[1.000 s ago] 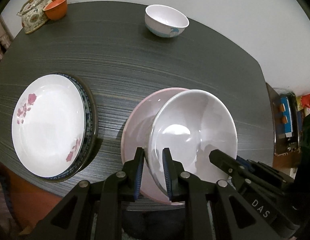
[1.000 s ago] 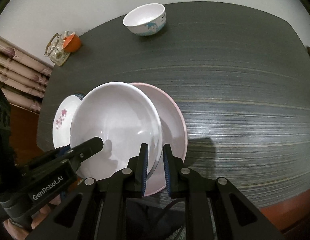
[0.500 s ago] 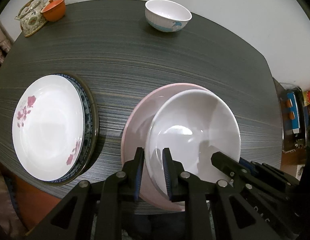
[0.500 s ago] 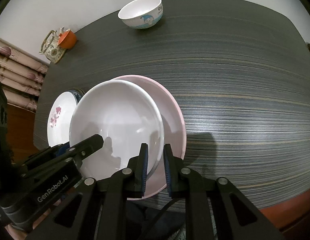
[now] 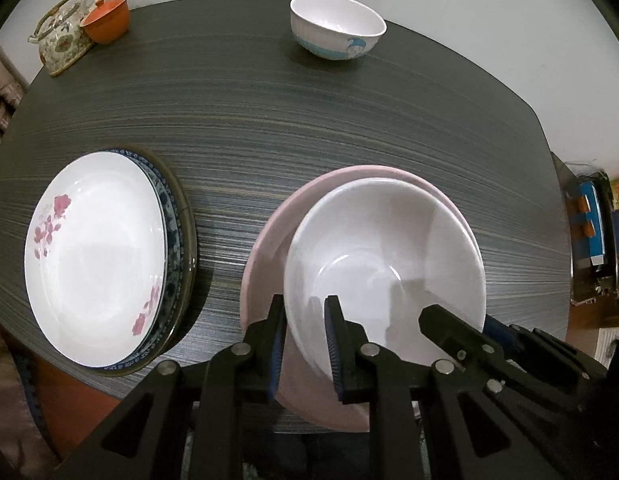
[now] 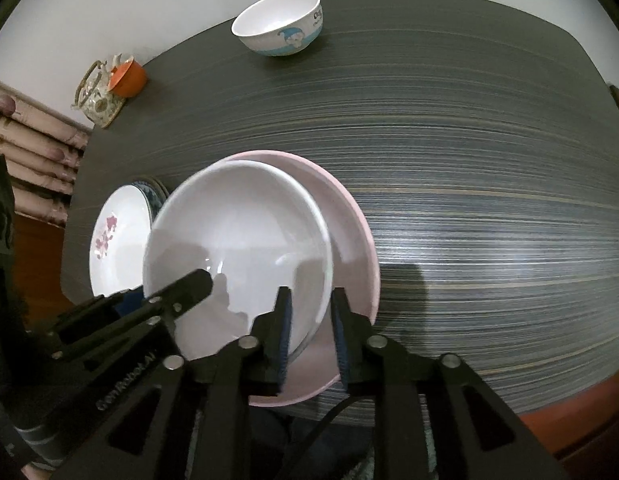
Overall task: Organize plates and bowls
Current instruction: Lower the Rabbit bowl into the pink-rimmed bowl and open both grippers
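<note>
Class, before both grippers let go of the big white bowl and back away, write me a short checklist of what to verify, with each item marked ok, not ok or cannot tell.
1. White bowl sits inside the pink plate: ok.
2. Bowl centred on the plate: not ok, it sits off-centre.
3. Right gripper releasing: ok, its jaws are opening, with the rim between them.
4. Left gripper released: not ok, its fingers grip the rim.
5. Bowl's base flat on the plate: cannot tell.
6. Flowered plate nearby clear of the pink plate: ok.
</note>
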Motion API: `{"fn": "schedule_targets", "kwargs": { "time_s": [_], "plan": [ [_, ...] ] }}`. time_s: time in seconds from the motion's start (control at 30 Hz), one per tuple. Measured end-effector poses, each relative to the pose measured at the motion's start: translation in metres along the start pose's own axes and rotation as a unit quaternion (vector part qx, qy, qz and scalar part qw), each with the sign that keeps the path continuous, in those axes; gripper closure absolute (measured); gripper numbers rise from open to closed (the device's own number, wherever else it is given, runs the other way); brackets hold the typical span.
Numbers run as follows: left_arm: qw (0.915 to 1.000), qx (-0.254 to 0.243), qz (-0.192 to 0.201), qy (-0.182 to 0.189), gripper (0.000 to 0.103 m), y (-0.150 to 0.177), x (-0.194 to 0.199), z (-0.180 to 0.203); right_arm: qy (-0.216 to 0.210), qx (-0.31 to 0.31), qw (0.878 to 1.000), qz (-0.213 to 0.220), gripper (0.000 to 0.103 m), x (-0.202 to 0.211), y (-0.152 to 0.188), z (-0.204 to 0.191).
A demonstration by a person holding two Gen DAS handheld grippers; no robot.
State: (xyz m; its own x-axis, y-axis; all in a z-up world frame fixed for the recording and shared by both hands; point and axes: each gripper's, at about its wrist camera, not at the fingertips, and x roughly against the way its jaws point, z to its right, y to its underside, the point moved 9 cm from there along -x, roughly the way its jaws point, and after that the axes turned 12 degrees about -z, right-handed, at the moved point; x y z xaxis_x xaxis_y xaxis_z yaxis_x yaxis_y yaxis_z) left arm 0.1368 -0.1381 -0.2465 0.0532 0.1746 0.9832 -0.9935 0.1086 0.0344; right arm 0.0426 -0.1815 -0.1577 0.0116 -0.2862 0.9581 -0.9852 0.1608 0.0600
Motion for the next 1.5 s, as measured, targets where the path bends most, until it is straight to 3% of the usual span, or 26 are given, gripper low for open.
{"fn": "schedule_targets", "kwargs": {
  "time_s": [0.13,0.7,1.1,1.33,1.5],
  "plan": [
    [1.0000,0.002,-0.001,0.004,0.085,-0.002,-0.002,0.000,0.017,0.003,1.000,0.006,0.076,-0.001,-0.001,-0.003],
    [0.9998,0.001,-0.011,0.014,0.081,-0.011,-0.002,-0.009,0.004,-0.005,1.000,0.011,0.070,0.002,-0.002,0.003],
    [0.9992,-0.007,0.034,0.022,0.080,-0.016,0.025,-0.013,-0.009,-0.006,1.000,0.028,0.069,0.013,0.000,0.005],
    [0.9963,-0.005,0.065,0.055,0.068,-0.022,0.041,-0.025,-0.035,0.022,0.997,0.059,0.066,0.032,-0.009,0.006],
    [0.9966,0.014,0.063,0.051,0.068,-0.026,0.041,-0.039,-0.047,0.029,0.996,0.071,0.065,0.039,-0.019,0.016]
  ]
}}
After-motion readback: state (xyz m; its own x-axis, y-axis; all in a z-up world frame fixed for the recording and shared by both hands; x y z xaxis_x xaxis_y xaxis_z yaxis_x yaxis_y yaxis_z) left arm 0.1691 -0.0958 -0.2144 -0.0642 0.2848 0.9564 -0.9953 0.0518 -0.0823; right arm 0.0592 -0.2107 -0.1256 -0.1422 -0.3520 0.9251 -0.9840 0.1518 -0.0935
